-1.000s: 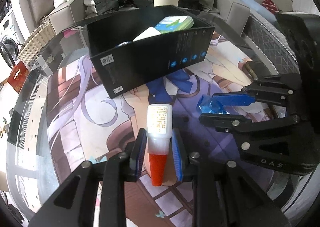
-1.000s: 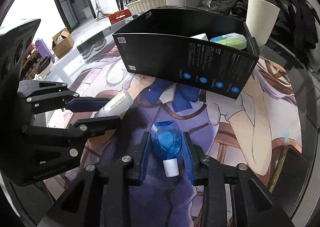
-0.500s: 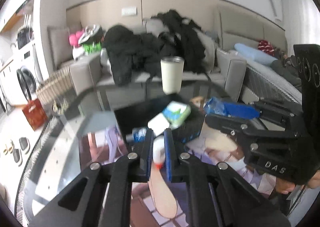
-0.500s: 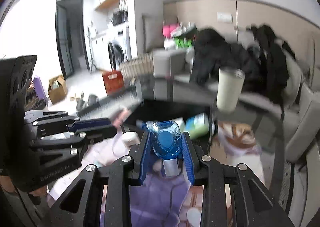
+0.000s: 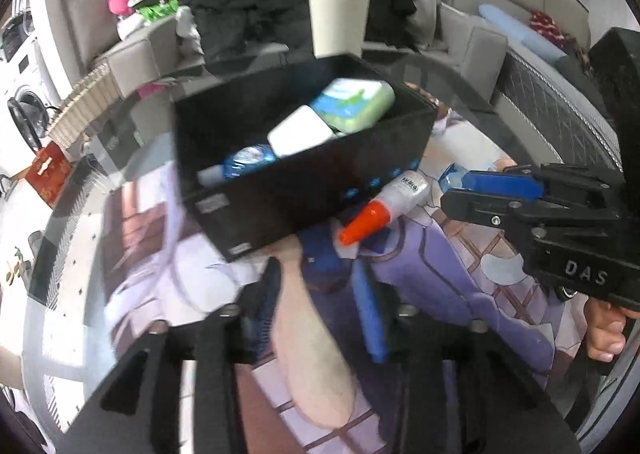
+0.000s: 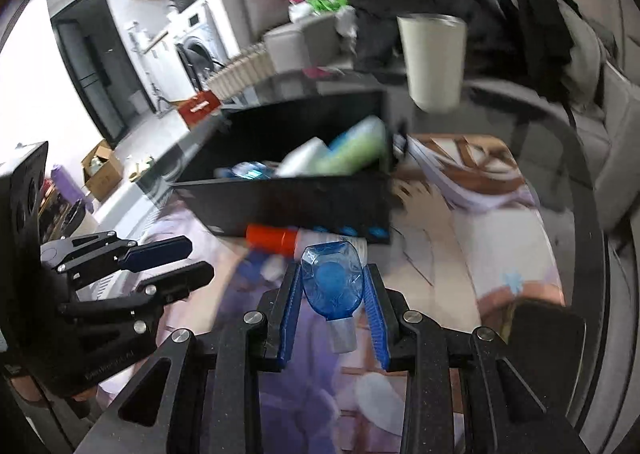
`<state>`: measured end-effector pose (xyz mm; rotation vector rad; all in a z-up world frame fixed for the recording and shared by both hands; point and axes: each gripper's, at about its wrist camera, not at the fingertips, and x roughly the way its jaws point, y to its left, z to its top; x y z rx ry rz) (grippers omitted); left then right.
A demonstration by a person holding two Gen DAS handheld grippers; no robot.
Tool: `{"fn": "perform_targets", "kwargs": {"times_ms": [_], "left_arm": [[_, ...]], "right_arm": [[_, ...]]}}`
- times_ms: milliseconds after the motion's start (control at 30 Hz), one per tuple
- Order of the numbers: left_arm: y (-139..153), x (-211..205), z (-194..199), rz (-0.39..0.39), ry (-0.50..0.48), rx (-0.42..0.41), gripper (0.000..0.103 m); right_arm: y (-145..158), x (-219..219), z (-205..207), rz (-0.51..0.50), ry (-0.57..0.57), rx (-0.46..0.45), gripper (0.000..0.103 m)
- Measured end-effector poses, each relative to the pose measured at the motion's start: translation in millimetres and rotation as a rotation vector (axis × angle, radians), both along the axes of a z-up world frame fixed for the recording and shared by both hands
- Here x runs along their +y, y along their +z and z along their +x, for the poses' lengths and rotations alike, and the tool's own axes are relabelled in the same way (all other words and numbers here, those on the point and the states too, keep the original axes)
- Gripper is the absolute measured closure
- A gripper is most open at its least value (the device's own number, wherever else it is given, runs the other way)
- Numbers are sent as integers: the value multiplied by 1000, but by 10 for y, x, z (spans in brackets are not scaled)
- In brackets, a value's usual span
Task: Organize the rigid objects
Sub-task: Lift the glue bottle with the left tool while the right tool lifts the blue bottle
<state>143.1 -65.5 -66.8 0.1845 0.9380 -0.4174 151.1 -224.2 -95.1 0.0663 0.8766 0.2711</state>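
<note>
A black open box (image 5: 304, 182) stands on the printed mat and holds a green-white pack (image 5: 352, 104), a white block (image 5: 302, 130) and a blue bottle (image 5: 248, 160). A white bottle with an orange cap (image 5: 384, 206) lies on the mat against the box's near wall, also in the right wrist view (image 6: 280, 239). My left gripper (image 5: 320, 306) is open and empty, just short of the box. My right gripper (image 6: 332, 290) is shut on a small blue bottle (image 6: 332, 280), held right of the orange-capped bottle; the right gripper also shows in the left wrist view (image 5: 492, 190).
A cream cup (image 5: 338, 28) stands behind the box. A sofa with dark clothes (image 5: 280, 10) lies beyond the round glass table's rim (image 5: 560, 134). A washing machine (image 6: 196, 50) and a cardboard box (image 6: 102, 170) are on the far left floor.
My left gripper has opened and let go of the orange-capped bottle, which now lies by the box's front wall. Both grippers dropped back toward the mat; the right one still holds the blue bottle.
</note>
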Motion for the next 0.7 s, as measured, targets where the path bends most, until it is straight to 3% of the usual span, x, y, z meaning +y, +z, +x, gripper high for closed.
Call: {"fn": "perform_targets", "kwargs": {"times_ms": [200, 333, 500, 700], "left_arm": [[-10, -87, 117, -11, 38, 43, 60], [-48, -22, 118, 1, 42, 54, 60], [-83, -3, 148, 22, -37, 49, 56], [-163, -176, 252, 109, -130, 1, 52]], "right_arm": [[-15, -143, 288, -37, -37, -7, 72], [-185, -122, 510, -57, -37, 48, 73], [-261, 66, 492, -29, 57, 91, 73], [-252, 83, 358, -33, 78, 106, 73]]}}
